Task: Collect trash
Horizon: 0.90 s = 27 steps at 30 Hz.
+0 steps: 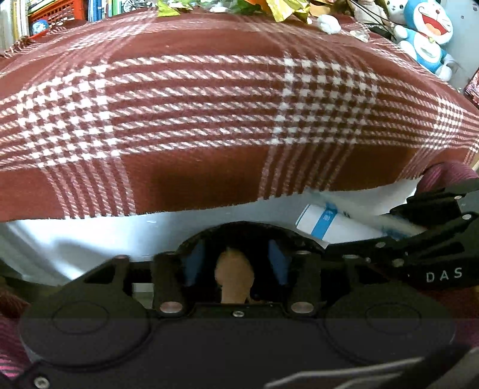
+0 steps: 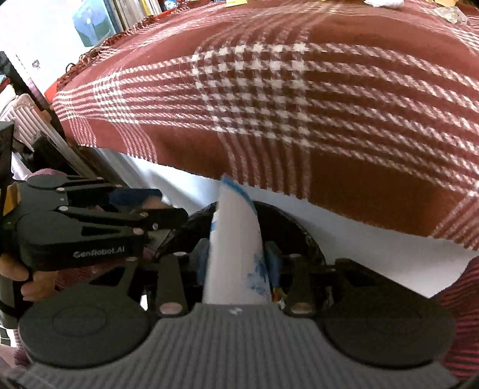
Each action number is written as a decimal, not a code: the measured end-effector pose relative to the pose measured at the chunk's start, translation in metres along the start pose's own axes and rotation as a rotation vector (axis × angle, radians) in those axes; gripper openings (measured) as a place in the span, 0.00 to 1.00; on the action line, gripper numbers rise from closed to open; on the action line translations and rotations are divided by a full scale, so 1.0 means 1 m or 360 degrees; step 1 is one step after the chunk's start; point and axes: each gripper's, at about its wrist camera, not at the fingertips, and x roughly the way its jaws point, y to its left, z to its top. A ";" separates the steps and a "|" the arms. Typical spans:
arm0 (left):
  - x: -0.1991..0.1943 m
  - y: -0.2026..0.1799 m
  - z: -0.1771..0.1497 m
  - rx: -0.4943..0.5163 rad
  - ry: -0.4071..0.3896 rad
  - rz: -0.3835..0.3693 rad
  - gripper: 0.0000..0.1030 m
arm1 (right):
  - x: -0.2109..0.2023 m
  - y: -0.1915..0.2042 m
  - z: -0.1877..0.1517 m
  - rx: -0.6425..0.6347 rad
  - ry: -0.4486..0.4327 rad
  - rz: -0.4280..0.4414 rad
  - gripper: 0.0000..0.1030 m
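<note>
Over a black bin [image 1: 239, 226], my left gripper [image 1: 235, 258] stands open. A small tan scrap [image 1: 235, 276] sits between its blue pads [image 1: 191, 264], with a gap on both sides. My right gripper [image 2: 238, 257] is open over the same bin [image 2: 302, 223]. A white and blue wrapper [image 2: 236, 239] stands upright between its pads [image 2: 274, 260], which do not pinch it. The left wrist view shows this wrapper [image 1: 326, 221] at the right gripper [image 1: 359, 229]. The right wrist view has the left gripper [image 2: 172, 205] on its left. More trash lies at the table's far edge: gold foil [image 1: 284, 9] and a crumpled white tissue [image 1: 329, 22].
A red and white plaid cloth [image 1: 209, 104] covers the table beyond the bin, over a white edge [image 1: 89, 236]. A blue plush toy [image 1: 431, 27] sits at the back right, with books and an orange crate [image 1: 57, 9] at the back left. A hand [image 2: 18, 278] grips the left gripper.
</note>
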 end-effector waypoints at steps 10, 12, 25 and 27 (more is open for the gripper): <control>-0.010 -0.002 0.009 0.0016 -0.0045 0.0048 0.72 | 0.001 0.004 0.006 -0.0019 -0.0025 0.0008 0.69; -0.013 -0.002 0.010 0.0029 -0.0064 0.0069 0.74 | 0.000 0.005 0.008 -0.0017 -0.0030 0.0012 0.71; -0.037 -0.002 0.021 -0.0001 -0.0175 0.0090 0.77 | -0.016 0.003 0.013 -0.0045 -0.0120 -0.0010 0.76; -0.053 -0.003 0.027 -0.0005 -0.0250 0.0071 0.78 | -0.028 0.005 0.018 -0.0063 -0.0179 -0.0008 0.76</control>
